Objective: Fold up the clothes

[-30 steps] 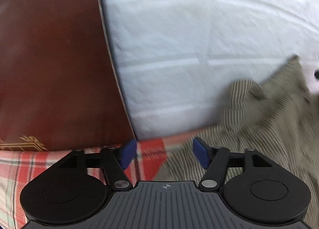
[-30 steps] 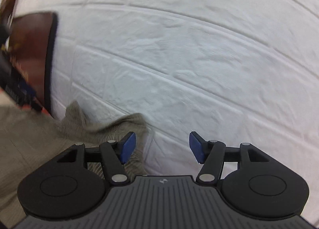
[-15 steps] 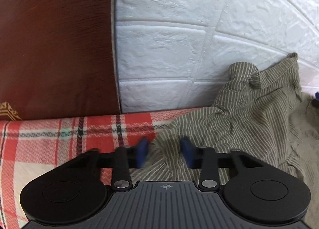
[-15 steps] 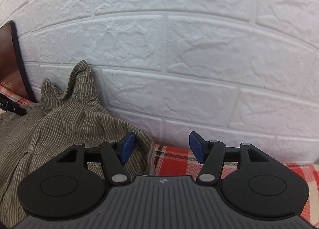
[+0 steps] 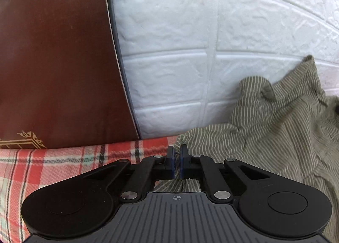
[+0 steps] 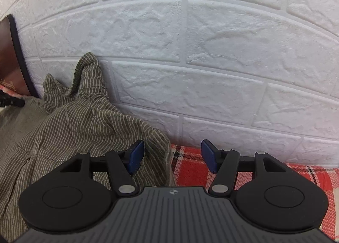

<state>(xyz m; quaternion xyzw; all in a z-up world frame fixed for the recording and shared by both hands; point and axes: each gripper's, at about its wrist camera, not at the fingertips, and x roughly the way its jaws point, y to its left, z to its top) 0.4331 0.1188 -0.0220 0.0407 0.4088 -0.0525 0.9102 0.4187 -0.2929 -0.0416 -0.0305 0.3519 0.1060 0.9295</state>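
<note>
Left claw's got a corner, right one still has to bite.

The shirt [image 5: 275,128] is bunched up on the plaid cloth [image 5: 63,158], its far edge riding up the white brick wall [image 5: 190,52]. The left gripper [image 5: 177,158] has just closed and looks pinched tight on the shirt's near left corner. The right gripper [image 6: 172,156] hangs open over the shirt's [image 6: 74,120] right edge, with only its left pad over fabric, so I'd slide it a bit further onto the hem before squeezing, then lift both corners together and keep the edge taut. The left view alone shows the brown headboard [image 5: 53,63] properly and that pinch. The right view shows the open jaws and the bare plaid [image 6: 275,171] past the shirt's edge.
</note>
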